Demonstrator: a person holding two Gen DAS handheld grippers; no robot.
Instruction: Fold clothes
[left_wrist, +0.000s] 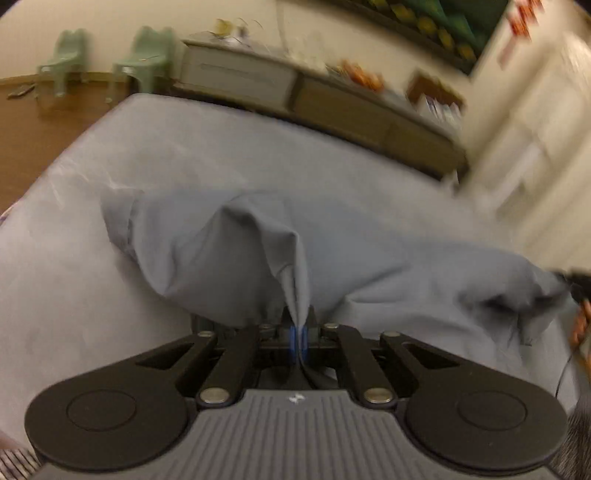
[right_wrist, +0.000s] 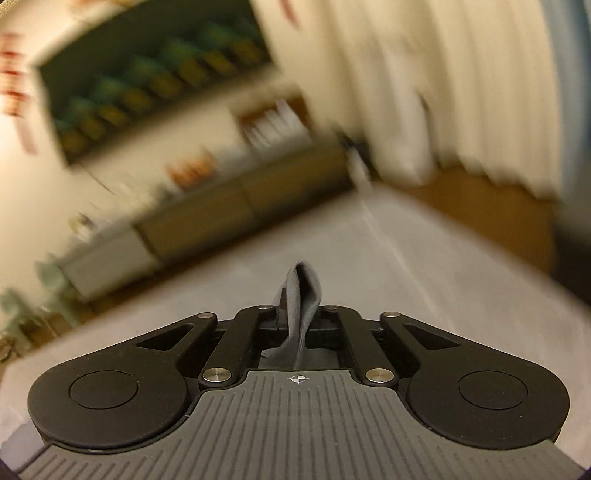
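Grey garment (left_wrist: 229, 251) stretches sideways between left gripper (left_wrist: 298, 325) and right gripper (right_wrist: 301, 317).

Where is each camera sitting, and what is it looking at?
Left wrist: sits on the left claw, looking along it over the grey garment on the bed, toward a low cabinet and two green chairs; the claw is pinched on the cloth.
Right wrist: sits on the right claw, tilted and blurred, looking over the bed toward the cabinet and curtains; the claw pinches a fold of cloth.
Shared: the bed, the cabinet and grey cloth.
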